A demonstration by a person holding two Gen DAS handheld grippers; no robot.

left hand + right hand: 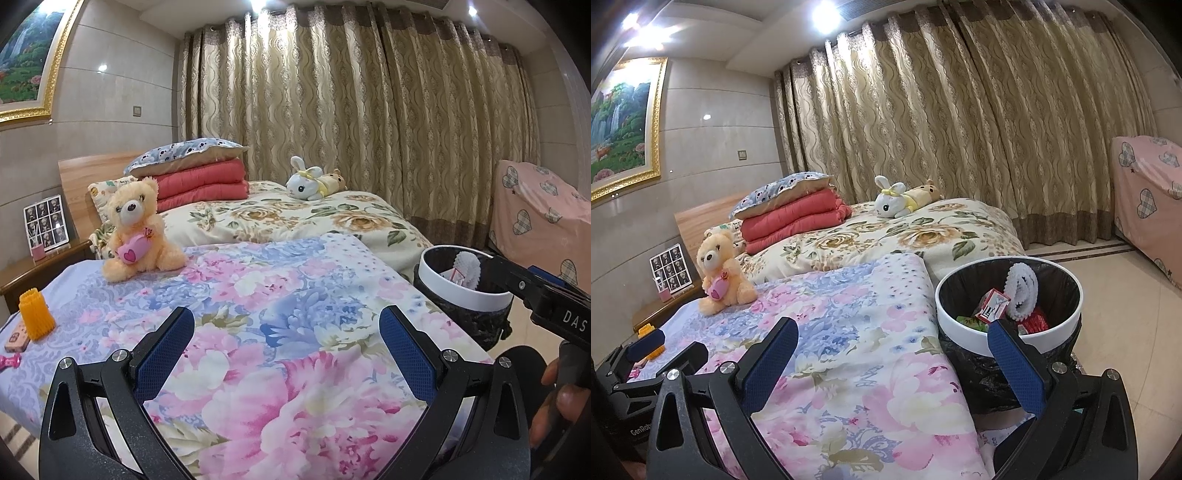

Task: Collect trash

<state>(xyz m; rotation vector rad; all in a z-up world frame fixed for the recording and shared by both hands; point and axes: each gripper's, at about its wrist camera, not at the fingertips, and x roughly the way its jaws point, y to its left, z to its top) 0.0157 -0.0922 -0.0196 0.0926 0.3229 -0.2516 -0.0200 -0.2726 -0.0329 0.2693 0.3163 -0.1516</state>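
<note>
A white-rimmed trash bin with a black liner stands on the floor at the bed's right side; it also shows in the left wrist view. It holds a white honeycomb paper piece, a red-and-white box and other wrappers. My right gripper is open and empty, low over the floral quilt beside the bin. My left gripper is open and empty over the quilt. An orange honeycomb paper piece, a small pink-and-tan box and a pink item lie at the quilt's left edge.
A peach teddy bear sits on the quilt. Folded red blankets, a pillow and a white bunny toy lie further back. A wooden nightstand with a photo frame stands left. Curtains hang behind; a pink-covered piece of furniture stands right.
</note>
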